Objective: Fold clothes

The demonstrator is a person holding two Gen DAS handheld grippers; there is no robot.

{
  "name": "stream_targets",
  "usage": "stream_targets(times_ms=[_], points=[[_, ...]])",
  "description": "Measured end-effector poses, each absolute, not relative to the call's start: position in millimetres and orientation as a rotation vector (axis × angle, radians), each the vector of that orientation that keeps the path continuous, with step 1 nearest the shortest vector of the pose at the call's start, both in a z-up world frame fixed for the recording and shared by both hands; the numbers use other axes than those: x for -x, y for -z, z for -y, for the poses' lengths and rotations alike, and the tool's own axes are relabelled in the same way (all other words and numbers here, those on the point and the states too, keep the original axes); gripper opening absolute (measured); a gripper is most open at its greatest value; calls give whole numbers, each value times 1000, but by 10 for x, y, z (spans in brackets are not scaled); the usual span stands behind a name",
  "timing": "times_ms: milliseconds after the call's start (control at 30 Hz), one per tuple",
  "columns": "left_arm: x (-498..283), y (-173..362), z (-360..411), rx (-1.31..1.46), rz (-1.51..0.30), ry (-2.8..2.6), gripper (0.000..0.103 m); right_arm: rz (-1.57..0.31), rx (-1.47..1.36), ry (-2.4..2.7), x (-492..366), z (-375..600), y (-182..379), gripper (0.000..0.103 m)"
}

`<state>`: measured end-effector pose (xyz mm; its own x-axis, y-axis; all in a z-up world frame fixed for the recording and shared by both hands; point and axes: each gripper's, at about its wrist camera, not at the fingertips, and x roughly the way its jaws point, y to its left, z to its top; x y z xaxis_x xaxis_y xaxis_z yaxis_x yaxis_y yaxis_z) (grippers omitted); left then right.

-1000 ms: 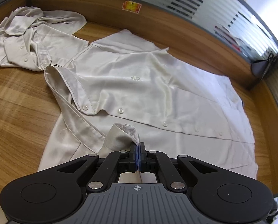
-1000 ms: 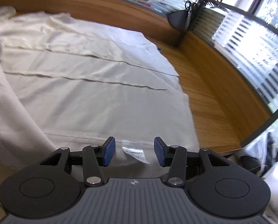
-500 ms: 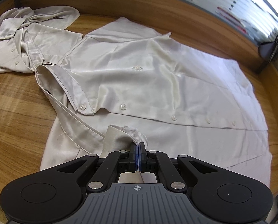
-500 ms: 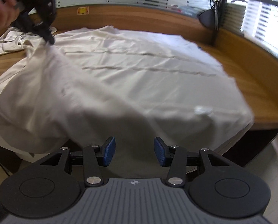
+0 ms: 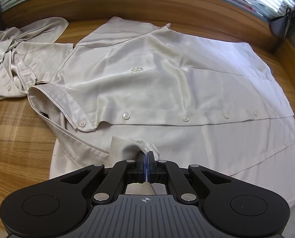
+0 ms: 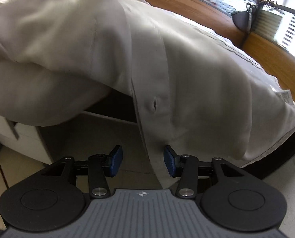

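Wooden table (image 5: 18, 138): curved desk with a raised wooden back edge, lying ahead of both sets of fingers.

White shirt (image 5: 167, 83): satin, buttoned, spread flat over the table beyond the left fingers, collar to their left, hem to their right. Its near edge hangs off the table front and drapes down toward the right fingers (that view is blurred).

Second garment (image 5: 18, 59): pale, crumpled, heaped on the table far ahead and left of the left fingers, touching the shirt's shoulder.

Left gripper (image 5: 146, 158): blue pads pressed together, pinching a bunched cuff (image 5: 131, 146) of the shirt's near sleeve, lifted just above the shirt front.

Right gripper (image 6: 143, 160): fingers spread apart, below the table edge. The hanging placket strip (image 6: 155, 138), with one buttonhole above, falls between the pads, nearer the right-hand one; contact cannot be told.

Care label (image 6: 284, 96): small white tag on the shirt's side, far right of the right fingers.
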<state>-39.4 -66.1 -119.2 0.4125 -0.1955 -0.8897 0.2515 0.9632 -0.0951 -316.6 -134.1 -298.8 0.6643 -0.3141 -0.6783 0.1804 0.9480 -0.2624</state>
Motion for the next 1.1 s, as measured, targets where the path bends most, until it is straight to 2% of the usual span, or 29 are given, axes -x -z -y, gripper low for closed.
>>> stream_targets(times_ms=[233,267,300,367,400,667,833,1100], points=[[420,1193,613,-27,-1106,265,3,-782,208,375,3017,1408,3092,51],[421,1196,601,-22,-1107,263,3,-788,194,363,3018,1427,3093,45],[424,1201,593,-21,-1108,261,3,-794,181,352,3018,1447,3093,26],[436,1211,582,-26,-1107,261,3,-802,159,337,3042,1490,3066,12],[446,1213,574,-31,-1104,260,3,-805,152,334,3065,1514,3039,10],[522,1184,484,-3,-1093,279,3,-794,104,402,3519,1916,2247,8],[604,1196,433,80,-1112,285,3,-781,179,387,3591,2180,1637,7],[628,1179,334,194,-1090,252,3,-859,312,324,3009,2779,1088,7]])
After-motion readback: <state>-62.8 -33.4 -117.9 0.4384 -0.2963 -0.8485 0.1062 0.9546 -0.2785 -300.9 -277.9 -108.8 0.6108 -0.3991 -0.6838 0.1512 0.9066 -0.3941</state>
